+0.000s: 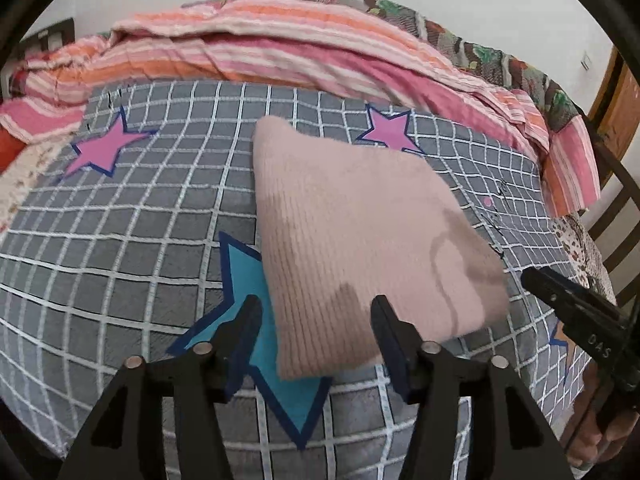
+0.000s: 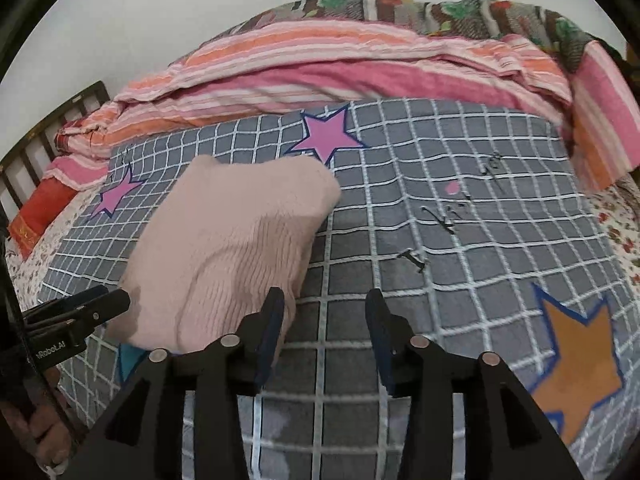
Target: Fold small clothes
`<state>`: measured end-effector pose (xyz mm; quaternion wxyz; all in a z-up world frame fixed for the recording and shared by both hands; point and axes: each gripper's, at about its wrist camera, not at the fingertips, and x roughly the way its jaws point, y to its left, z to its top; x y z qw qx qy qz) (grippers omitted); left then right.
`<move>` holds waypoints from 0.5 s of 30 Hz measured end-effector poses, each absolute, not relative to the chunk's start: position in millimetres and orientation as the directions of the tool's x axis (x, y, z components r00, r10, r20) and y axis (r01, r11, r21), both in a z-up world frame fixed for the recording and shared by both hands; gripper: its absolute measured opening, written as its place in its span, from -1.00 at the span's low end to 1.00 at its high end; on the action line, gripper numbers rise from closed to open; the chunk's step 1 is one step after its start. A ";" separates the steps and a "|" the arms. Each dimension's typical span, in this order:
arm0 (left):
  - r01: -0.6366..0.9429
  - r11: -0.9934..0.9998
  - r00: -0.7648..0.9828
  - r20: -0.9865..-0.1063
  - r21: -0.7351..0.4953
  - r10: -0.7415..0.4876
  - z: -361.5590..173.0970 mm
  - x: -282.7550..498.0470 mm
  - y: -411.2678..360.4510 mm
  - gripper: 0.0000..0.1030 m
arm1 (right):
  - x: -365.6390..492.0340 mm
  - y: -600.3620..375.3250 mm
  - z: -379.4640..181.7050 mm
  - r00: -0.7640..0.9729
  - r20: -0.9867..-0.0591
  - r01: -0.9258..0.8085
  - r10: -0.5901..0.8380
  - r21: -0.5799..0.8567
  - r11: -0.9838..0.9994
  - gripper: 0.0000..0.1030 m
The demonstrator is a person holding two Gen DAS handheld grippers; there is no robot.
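A folded pink knit garment [image 1: 360, 236] lies at frame centre on the grey grid bedsheet [image 1: 120, 216] — left hand-held gripper [image 1: 316, 312] and right hand-held gripper [image 2: 325, 304] both released, holding nothing.

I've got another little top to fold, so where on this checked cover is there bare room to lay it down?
Free: the checked cover right of the pink knit garment, between the purple star and the orange star. Also left of the garment, below the other purple star. Crowded: the far edge, under the bunched striped blanket.
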<state>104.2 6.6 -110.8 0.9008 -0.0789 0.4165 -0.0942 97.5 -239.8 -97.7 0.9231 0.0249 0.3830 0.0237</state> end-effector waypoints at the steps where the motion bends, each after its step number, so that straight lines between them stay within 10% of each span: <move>1: 0.099 0.972 0.642 -0.733 -0.212 -0.225 -105.4 98.9 6.2 0.16 | 90.4 -240.4 -91.4 0.710 -0.702 -0.023 0.058 0.059 0.998 -0.17; 9: 0.072 0.983 0.692 -0.701 -0.170 -0.172 -57.6 55.4 7.1 0.42 | 36.7 -234.4 -52.6 0.765 -0.644 -0.009 0.023 0.025 1.000 0.76; 15: 0.066 0.987 0.726 -0.671 -0.145 -0.147 -25.1 30.2 7.2 0.45 | 4.5 -226.6 -26.2 0.793 -0.609 0.009 -0.022 -0.024 1.000 0.84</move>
